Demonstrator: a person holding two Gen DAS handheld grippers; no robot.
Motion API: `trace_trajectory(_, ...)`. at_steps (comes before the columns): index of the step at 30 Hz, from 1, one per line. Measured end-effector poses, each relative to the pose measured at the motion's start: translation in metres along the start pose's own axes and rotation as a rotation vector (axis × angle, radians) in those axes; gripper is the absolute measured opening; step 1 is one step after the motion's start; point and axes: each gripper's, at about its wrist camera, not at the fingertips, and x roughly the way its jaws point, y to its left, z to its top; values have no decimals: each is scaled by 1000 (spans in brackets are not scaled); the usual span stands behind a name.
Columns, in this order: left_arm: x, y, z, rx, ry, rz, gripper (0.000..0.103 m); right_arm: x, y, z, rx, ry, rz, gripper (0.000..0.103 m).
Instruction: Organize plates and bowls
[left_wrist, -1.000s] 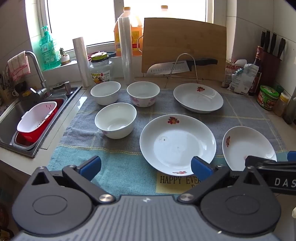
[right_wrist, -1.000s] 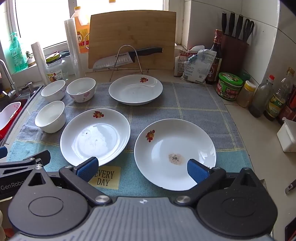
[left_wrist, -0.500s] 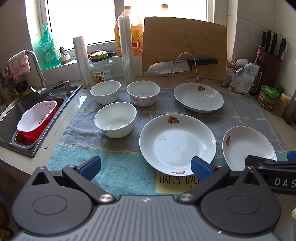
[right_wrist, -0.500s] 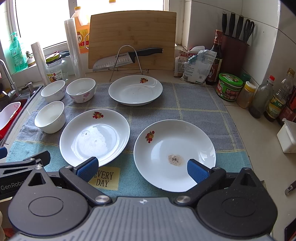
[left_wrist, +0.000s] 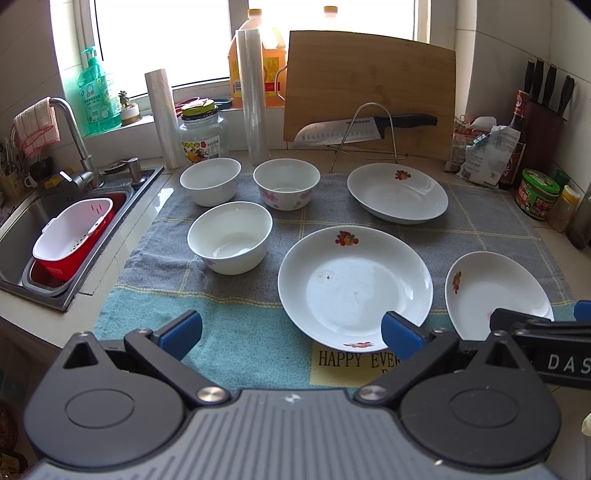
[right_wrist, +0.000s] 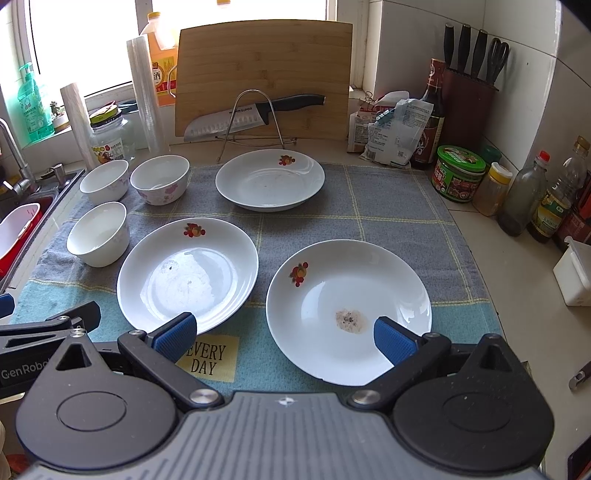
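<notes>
Three white plates with fruit motifs lie on a grey-and-teal cloth: a middle plate (left_wrist: 354, 284) (right_wrist: 188, 271), a right plate (left_wrist: 495, 291) (right_wrist: 347, 306) with a brown smudge, and a far plate (left_wrist: 397, 192) (right_wrist: 269, 179). Three white bowls stand at the left: a near bowl (left_wrist: 229, 238) (right_wrist: 99, 238), a back left bowl (left_wrist: 210, 181) (right_wrist: 104, 181) and a pink-flowered bowl (left_wrist: 286, 182) (right_wrist: 160, 179). My left gripper (left_wrist: 291, 332) is open above the cloth's front edge, holding nothing. My right gripper (right_wrist: 282, 334) is open over the right plate's near rim, holding nothing.
A sink (left_wrist: 22, 221) with a red-and-white basket (left_wrist: 72, 240) lies at the left. At the back stand a cutting board (left_wrist: 369, 88), a knife on a wire rack (left_wrist: 365, 127), a jar (left_wrist: 203, 136) and film rolls. Jars and bottles (right_wrist: 460, 173) line the right counter.
Both grippers have stayed almost still and open. The views have shifted only very slightly; no dish has moved.
</notes>
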Motion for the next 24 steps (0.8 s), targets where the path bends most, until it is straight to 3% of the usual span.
trace_trajectory(24,3,3,1,-5,9,2,102,3,3,3,-7,-1,-7,103)
